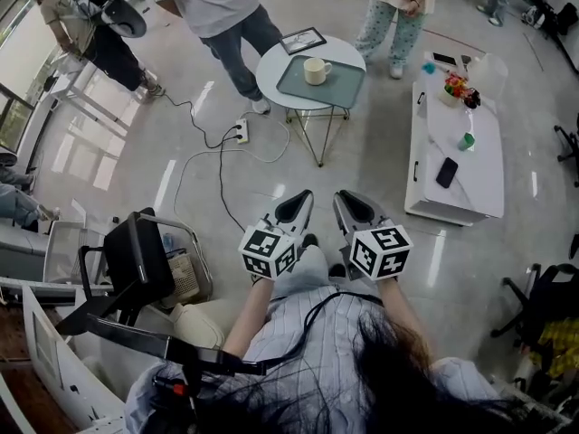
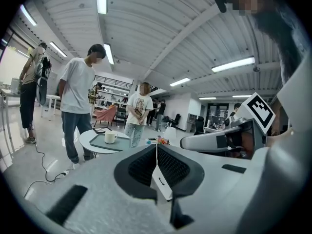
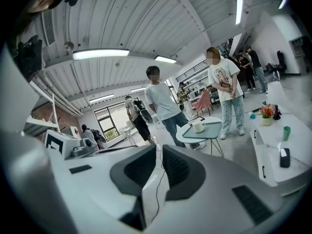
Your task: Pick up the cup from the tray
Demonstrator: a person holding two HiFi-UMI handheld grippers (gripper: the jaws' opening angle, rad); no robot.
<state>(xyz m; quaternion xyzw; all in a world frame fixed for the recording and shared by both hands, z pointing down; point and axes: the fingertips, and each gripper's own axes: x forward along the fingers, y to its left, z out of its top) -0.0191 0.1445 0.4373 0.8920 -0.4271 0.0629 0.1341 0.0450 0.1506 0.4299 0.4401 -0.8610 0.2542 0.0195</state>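
Observation:
A cream cup (image 1: 317,70) stands on a green tray (image 1: 342,87) on a small round white table (image 1: 271,75), far ahead across the floor. My left gripper (image 1: 302,197) and right gripper (image 1: 345,197) are held side by side close to my body, both pointing toward the table and well short of it. Both are shut with nothing between the jaws. The left gripper view shows the cup (image 2: 110,137) and tray (image 2: 117,144) beyond the left gripper (image 2: 156,146). In the right gripper view, the cup (image 3: 198,126) and tray (image 3: 210,129) lie past the right gripper (image 3: 159,148).
Two people (image 1: 222,12) (image 1: 395,12) stand behind the round table, and a third (image 1: 90,25) is at the far left. A long white low table (image 1: 470,174) with flowers, a green cup and a phone is at the right. A power strip with cables (image 1: 240,132) lies on the floor. A black chair (image 1: 136,260) is at my left.

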